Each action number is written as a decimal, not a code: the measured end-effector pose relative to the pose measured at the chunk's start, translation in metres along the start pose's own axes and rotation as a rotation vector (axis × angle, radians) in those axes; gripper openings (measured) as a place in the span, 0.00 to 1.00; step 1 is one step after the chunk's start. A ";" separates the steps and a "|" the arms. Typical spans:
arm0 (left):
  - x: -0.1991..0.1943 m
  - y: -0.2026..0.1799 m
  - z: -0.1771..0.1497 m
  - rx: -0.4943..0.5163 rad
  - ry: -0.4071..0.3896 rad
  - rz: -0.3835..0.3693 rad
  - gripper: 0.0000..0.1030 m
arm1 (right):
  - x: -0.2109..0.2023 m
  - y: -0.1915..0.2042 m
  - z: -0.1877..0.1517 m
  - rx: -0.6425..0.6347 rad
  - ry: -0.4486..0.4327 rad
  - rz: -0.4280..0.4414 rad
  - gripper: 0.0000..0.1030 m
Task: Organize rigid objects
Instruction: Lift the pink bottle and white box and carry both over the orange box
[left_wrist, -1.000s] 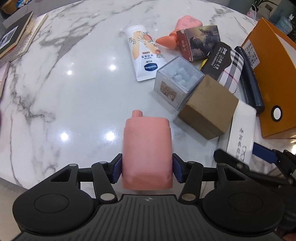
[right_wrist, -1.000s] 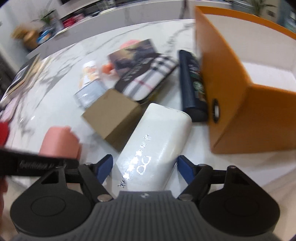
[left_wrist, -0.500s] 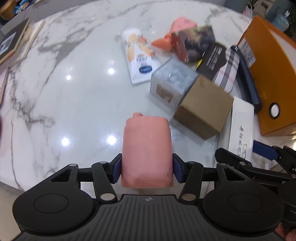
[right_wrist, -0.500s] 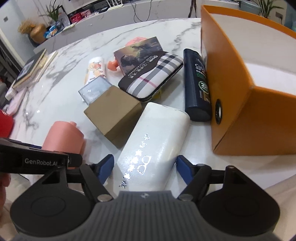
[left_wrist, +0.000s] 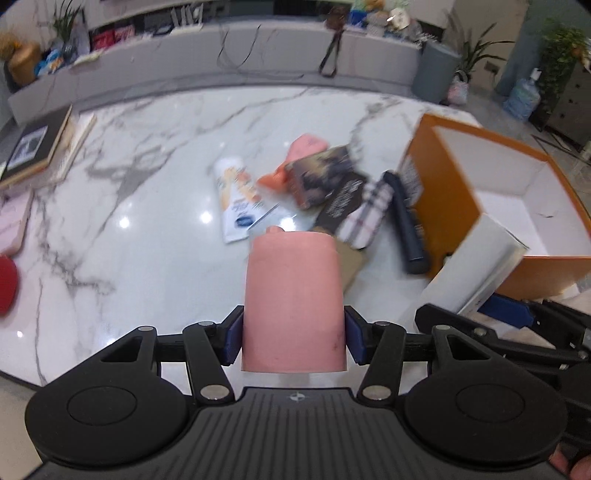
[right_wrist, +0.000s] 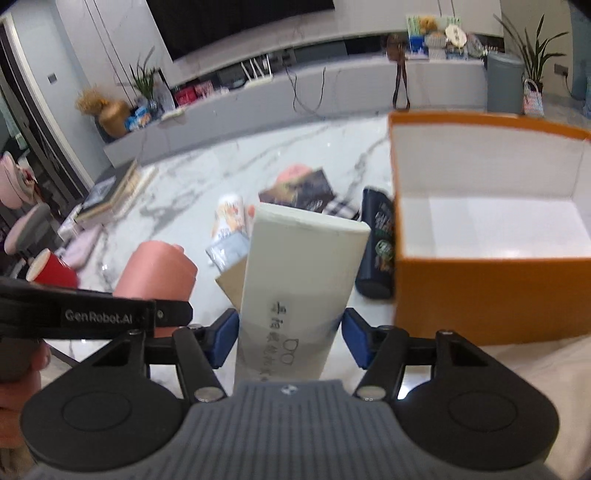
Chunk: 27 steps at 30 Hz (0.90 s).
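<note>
Left gripper pinching a pink bottle by its lower body, blue pads flat against both sides, small spout pointing away. Raised off the marble table, probably so it can travel over the clutter toward the orange box.

Right gripper clamped on a white glasses case, pads at the sides near its printed end, far end tilted up and aimed just left of the box's near wall. Held lengthwise, likely so the case can slide end-first into the white interior, which looks bare where visible.

On the table, between the grippers and the box: a brown carton mostly hidden behind the pink bottle, a clear cube half covered by the white case, a white lotion tube, a plaid case, a dark picture box, and a dark navy bottle lying just beside the box wall. A salmon bottle farther back.

Motion blur smears labels and edges. Box's far right side cut off. Books at the left rim, a red item cropped.
</note>
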<state>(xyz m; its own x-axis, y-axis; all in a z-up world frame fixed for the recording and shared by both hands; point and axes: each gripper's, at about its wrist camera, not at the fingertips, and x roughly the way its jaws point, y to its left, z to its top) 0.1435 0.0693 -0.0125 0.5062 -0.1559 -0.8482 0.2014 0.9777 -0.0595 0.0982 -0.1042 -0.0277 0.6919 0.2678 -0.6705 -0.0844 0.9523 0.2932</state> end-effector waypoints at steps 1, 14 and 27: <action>-0.007 -0.006 0.001 0.012 -0.012 -0.003 0.60 | -0.008 -0.002 0.002 -0.001 -0.022 0.004 0.59; -0.064 -0.107 0.059 0.142 -0.194 -0.154 0.61 | -0.109 -0.064 0.059 -0.029 -0.256 -0.089 0.58; 0.029 -0.226 0.109 0.306 -0.145 -0.268 0.61 | -0.072 -0.184 0.110 -0.096 -0.078 -0.345 0.58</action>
<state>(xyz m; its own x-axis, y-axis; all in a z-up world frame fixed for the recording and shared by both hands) 0.2042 -0.1719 0.0336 0.5103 -0.4382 -0.7400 0.5698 0.8167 -0.0907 0.1426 -0.3151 0.0414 0.7434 -0.0800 -0.6641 0.0992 0.9950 -0.0089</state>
